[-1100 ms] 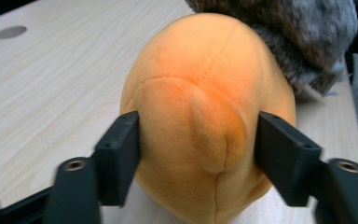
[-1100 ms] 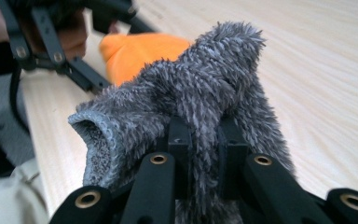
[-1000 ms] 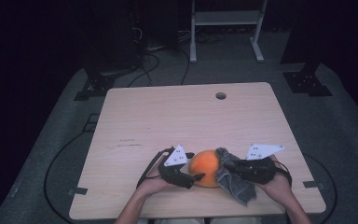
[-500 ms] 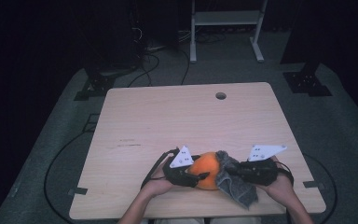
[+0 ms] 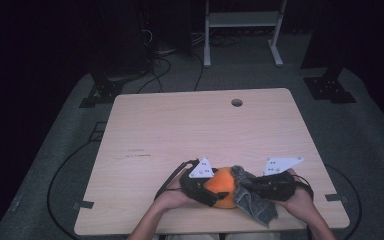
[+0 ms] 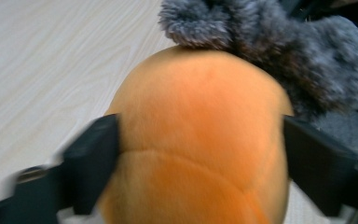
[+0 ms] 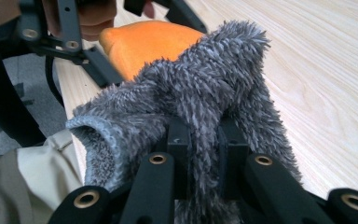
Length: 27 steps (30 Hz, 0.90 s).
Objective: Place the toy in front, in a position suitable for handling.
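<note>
The orange plush point(image 6: 200, 140) runs off the frame's bottom edge.

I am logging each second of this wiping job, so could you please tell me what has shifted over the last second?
Very little: the left tool with the round orange plush ball has edged slightly toward the table's near edge, the fluffy grey cloth following in the right tool. Both tools keep their grips, cloth against ball, on the pale wooden table.

No legible text; faint unreadable marks on the table point(image 5: 145, 125)
</note>
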Each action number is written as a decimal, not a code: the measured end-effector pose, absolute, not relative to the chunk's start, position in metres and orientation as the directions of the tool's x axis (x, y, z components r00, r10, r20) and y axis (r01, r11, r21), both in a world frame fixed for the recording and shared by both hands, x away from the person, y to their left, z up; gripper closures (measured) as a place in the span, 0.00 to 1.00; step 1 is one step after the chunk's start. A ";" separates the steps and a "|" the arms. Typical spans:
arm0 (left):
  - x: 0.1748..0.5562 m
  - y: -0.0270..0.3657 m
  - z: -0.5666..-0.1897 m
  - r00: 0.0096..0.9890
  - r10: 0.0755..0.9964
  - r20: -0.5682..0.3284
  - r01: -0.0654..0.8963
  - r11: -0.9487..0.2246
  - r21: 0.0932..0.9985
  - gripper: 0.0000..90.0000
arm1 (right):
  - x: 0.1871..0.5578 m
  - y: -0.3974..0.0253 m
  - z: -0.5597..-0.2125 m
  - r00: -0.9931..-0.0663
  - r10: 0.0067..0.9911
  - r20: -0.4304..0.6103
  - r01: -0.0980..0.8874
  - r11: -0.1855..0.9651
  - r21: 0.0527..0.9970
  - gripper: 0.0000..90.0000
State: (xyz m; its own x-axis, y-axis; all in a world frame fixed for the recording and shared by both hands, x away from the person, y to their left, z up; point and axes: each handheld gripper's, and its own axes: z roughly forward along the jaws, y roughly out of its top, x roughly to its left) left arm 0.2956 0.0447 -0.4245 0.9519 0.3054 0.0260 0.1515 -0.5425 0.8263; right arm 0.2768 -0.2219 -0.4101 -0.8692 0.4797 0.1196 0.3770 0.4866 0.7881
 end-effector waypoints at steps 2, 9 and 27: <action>0.290 0.043 -0.420 0.937 0.329 0.117 0.072 -0.510 0.857 0.42 | 0.275 -0.227 -0.406 -0.862 0.496 0.104 0.368 0.473 0.800 0.87; 0.298 0.036 -0.428 0.899 0.375 0.224 0.008 -0.528 0.849 0.33 | 0.282 -0.225 -0.402 -0.814 0.580 0.039 0.350 0.435 0.830 0.87; 0.311 0.068 -0.432 0.896 0.442 -0.048 0.249 -0.408 0.878 0.31 | 0.291 -0.246 -0.432 -0.750 0.643 0.154 0.470 0.355 0.808 0.87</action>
